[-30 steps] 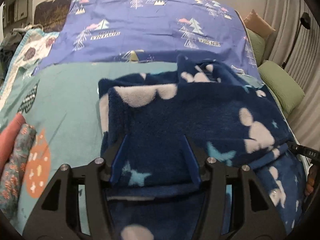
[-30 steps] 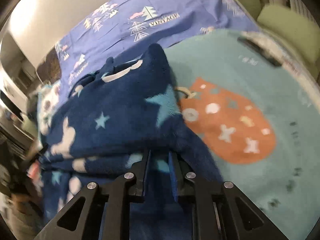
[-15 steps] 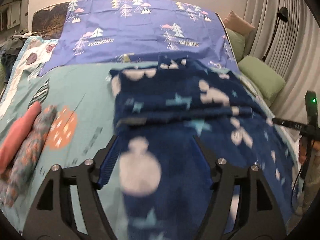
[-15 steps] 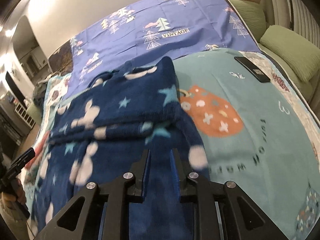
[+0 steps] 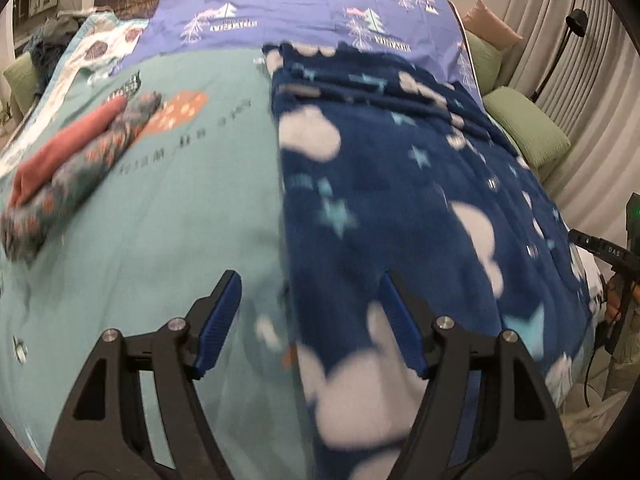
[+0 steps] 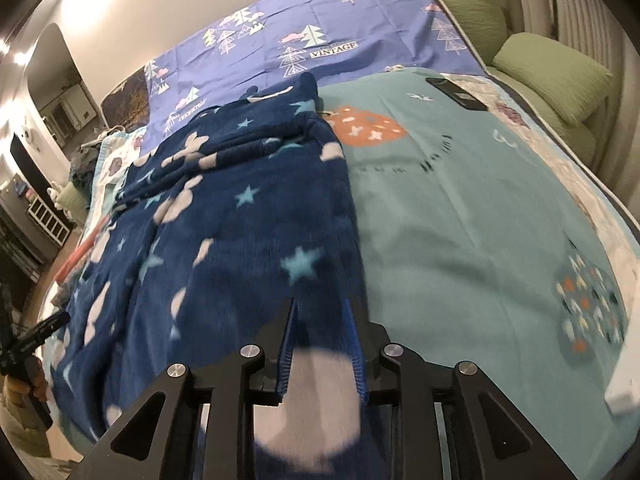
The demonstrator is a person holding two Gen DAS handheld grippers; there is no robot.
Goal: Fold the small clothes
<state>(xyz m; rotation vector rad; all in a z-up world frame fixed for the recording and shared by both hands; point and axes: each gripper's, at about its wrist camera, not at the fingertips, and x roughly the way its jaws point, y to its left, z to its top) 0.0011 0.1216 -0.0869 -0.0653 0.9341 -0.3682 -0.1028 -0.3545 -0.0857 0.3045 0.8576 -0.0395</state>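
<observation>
I'm spreading the navy star-print fleece garment (image 6: 248, 216) flat on the teal bedspread (image 6: 480, 216); my left gripper (image 5: 310, 320) gapes empty, my right gripper (image 6: 322, 326) loosely straddles its hem (blurred). Next: regrip for folding.

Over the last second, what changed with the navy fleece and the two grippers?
The left gripper opened and let go of the navy fleece garment, which went from bunched high to spread long toward the cameras. The right gripper, shut on it before, now stands partly open around its edge. The rolled clothes on the teal blanket stayed put.
</observation>
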